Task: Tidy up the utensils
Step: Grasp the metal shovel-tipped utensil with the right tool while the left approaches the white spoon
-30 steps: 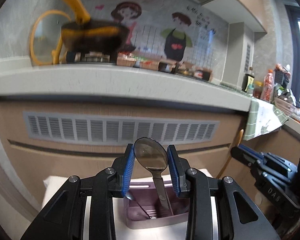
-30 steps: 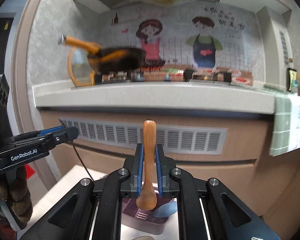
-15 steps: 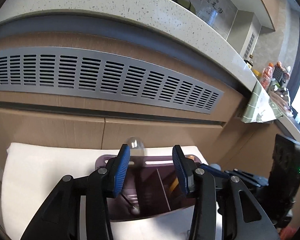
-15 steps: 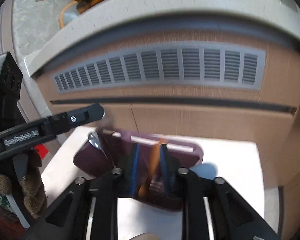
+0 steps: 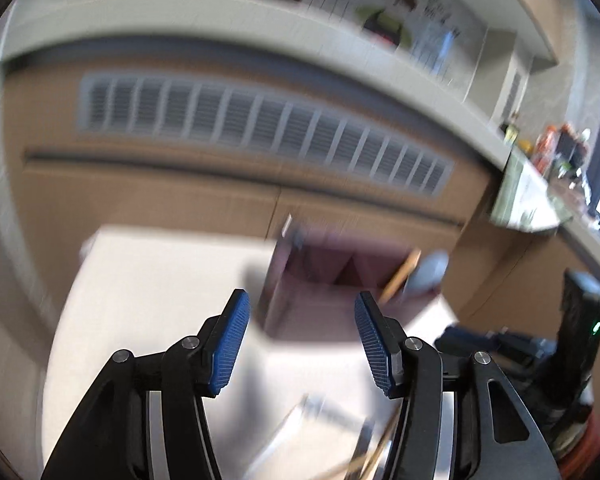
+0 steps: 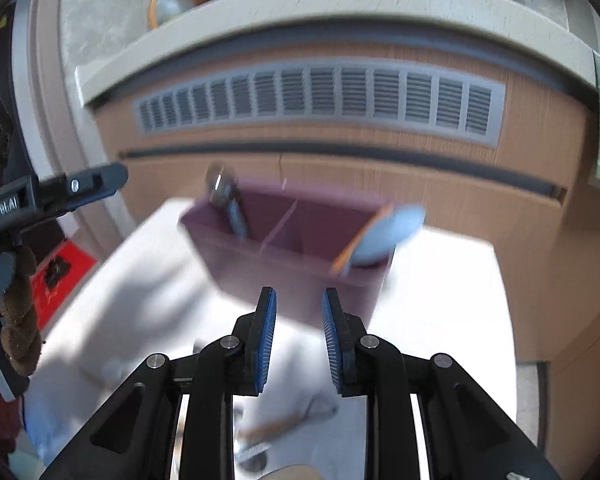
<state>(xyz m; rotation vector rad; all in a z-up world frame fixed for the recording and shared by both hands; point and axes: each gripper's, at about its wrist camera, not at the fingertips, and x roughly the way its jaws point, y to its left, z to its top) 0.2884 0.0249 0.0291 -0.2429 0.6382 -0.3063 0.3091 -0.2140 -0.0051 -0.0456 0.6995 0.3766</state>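
Clearly, from the left wrist view, our left gripper [image 5: 300, 338] was empty, its jaws opening, nothing between them. Ahead stood the purple caddy [image 5: 320, 312] on the white table [image 5: 151, 280], blurred loose utensils [image 5: 332, 420] lying below. From the right wrist view, our right gripper [image 6: 297, 338] stood narrowly parted and empty; a metal spoon [image 6: 221, 194] and wooden spoon [image 6: 360, 240] sat in the caddy. We judged picking another loose utensil [image 6: 275, 428] came next, needing a lower reach.
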